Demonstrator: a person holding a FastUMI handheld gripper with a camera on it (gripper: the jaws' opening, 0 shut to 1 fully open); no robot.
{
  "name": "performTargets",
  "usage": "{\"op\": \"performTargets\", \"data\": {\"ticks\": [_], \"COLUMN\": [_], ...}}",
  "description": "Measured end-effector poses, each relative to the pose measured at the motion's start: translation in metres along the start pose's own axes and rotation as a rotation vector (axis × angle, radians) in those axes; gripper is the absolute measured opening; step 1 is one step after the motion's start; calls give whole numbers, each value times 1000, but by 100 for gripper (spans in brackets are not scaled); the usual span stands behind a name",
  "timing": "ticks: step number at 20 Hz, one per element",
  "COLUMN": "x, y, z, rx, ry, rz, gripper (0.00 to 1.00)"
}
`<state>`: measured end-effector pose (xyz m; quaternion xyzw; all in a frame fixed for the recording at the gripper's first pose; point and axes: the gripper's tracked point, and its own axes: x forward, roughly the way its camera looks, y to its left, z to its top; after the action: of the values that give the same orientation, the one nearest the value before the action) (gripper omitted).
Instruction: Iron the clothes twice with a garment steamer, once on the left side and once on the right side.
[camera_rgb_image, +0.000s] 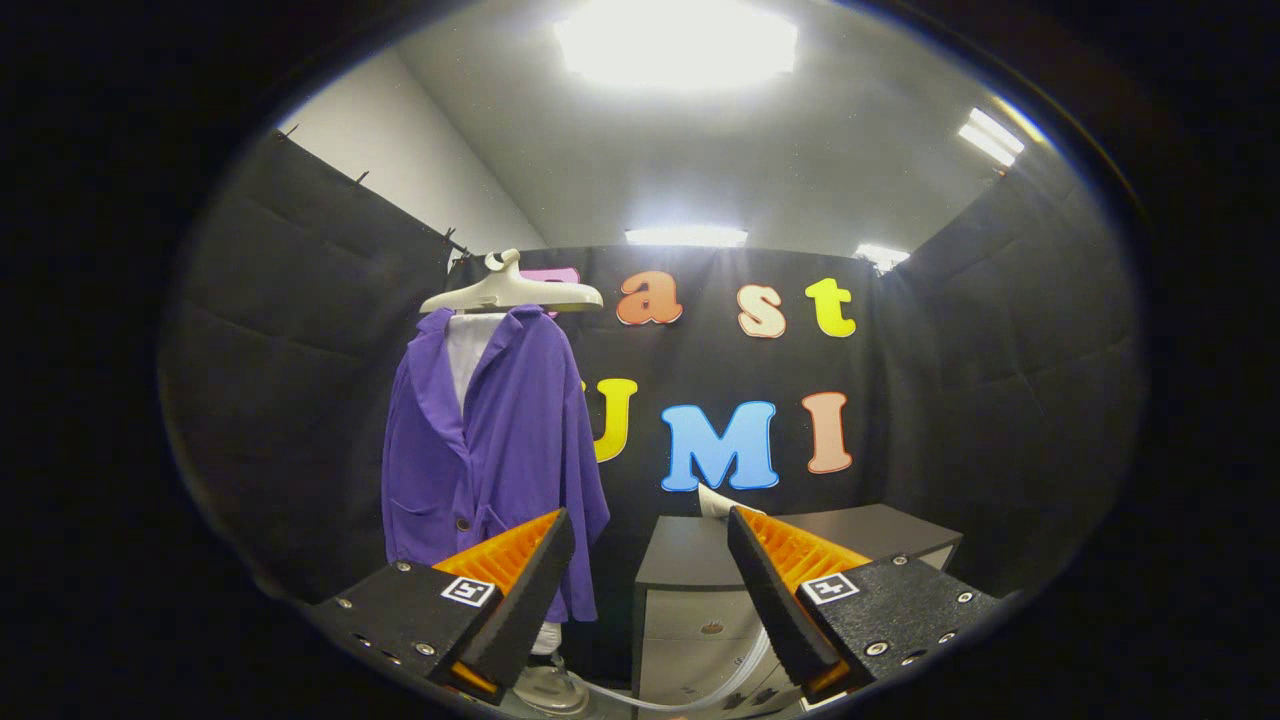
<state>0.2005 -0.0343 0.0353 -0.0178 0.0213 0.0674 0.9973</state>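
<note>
My gripper is spread wide, holding nothing; the steamer head lies at one o'clock, just beyond my right finger (purple jacket at eleven)

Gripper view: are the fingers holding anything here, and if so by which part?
Nothing is held. The gripper is open, its fingers spread apart with only empty space between them. The purple jacket hangs beyond them on its hanger, untouched.
</note>
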Motion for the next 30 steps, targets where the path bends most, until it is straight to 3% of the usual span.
{"op": "performTargets", "data": {"ticks": [6,13,25,30], "x": [58,120,251,299], "y": [-44,-99,-147,-147], "z": [19,27,1,-38], "rx": [-54,3,169,230], "ry": [-9,24,175,305], "rz": [-13,1,103,174], "gripper": [95,95,95,94]}}
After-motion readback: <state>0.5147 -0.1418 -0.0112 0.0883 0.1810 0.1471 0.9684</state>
